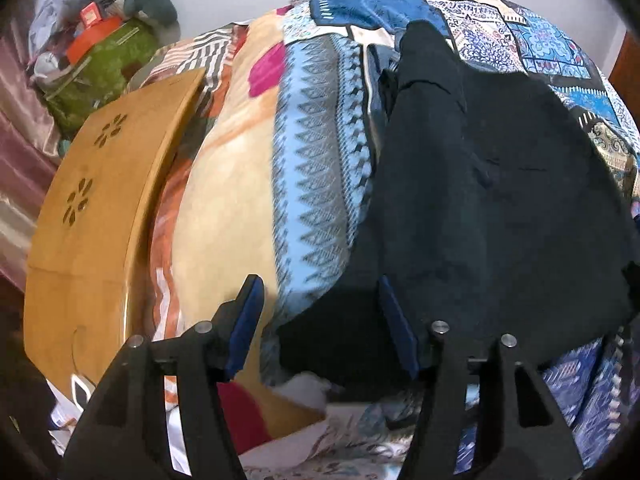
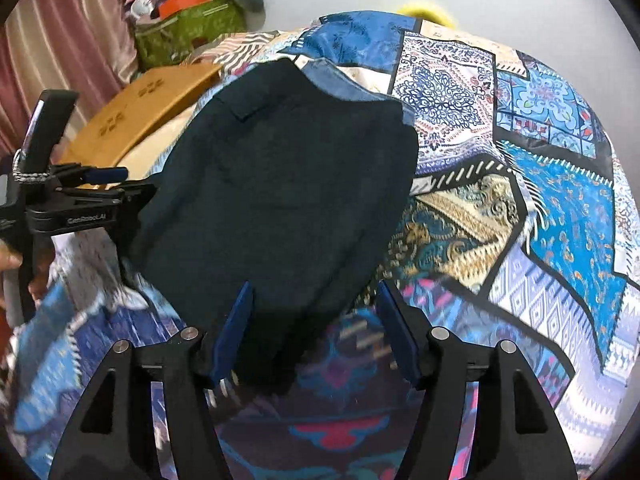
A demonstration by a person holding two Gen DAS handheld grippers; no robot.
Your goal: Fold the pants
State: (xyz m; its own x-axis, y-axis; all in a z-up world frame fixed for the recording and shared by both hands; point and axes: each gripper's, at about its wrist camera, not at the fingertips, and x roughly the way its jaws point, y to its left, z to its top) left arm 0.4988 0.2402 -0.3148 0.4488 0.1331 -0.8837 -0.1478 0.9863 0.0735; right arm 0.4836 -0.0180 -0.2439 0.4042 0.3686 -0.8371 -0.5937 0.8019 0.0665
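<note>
The dark pants are lying folded into a compact block on the blue patchwork bedspread, filling the centre of the right wrist view and stretching from about 11 o'clock down to 6 o'clock. In the left wrist view the same pants are sitting toward 3 o'clock, with a raised fold running up toward 12 o'clock.

The right gripper is hovering at 6 o'clock with its 2 blue-padded fingers spread wide; the near edge of the pants is reaching into the gap between them, but neither pad is pinching the cloth.

The left gripper is also standing wide apart at 6 o'clock of its own view, one finger over the cream and orange blanket and the other over the dark fabric's near edge, gripping nothing. From the right wrist view the left gripper is showing at 9 o'clock, just beside the left edge of the pants.

A wooden lap tray with flower-shaped cutouts is resting at 9 o'clock, and a green bag piled with clutter is sitting at 10 o'clock against the pink curtain
</note>
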